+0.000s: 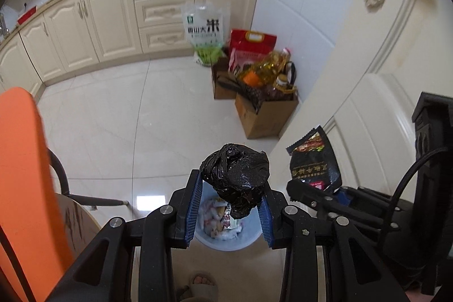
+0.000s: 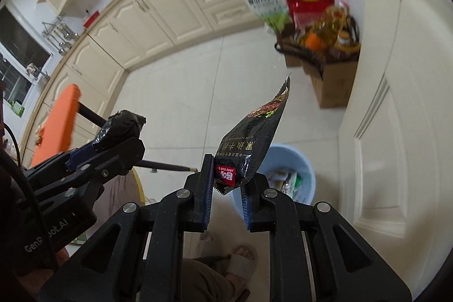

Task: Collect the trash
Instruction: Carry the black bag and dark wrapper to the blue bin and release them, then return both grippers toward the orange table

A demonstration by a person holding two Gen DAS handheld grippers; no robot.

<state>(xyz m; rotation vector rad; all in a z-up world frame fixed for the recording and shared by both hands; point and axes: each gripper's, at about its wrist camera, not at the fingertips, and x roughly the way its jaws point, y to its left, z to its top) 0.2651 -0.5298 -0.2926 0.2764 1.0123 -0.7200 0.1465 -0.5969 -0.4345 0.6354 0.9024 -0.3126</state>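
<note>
Between my left tool's blue ribbed pads sits a crumpled, glossy black plastic bag, pinched as a lumpy wad. My right tool, pressed together, pinches the serrated bottom edge of a flat black snack wrapper with gold lettering and a red label; the wrapper stands up at a tilt. Below both tools stands a round pale blue bin, its smooth plastic wall holding mixed paper and wrapper scraps. I see a sandalled foot on glossy cream floor tiles. An orange chair back blocks the left. Farther off, cardboard boxes of groceries stand against the wall beside cream panelled cabinets.
</note>
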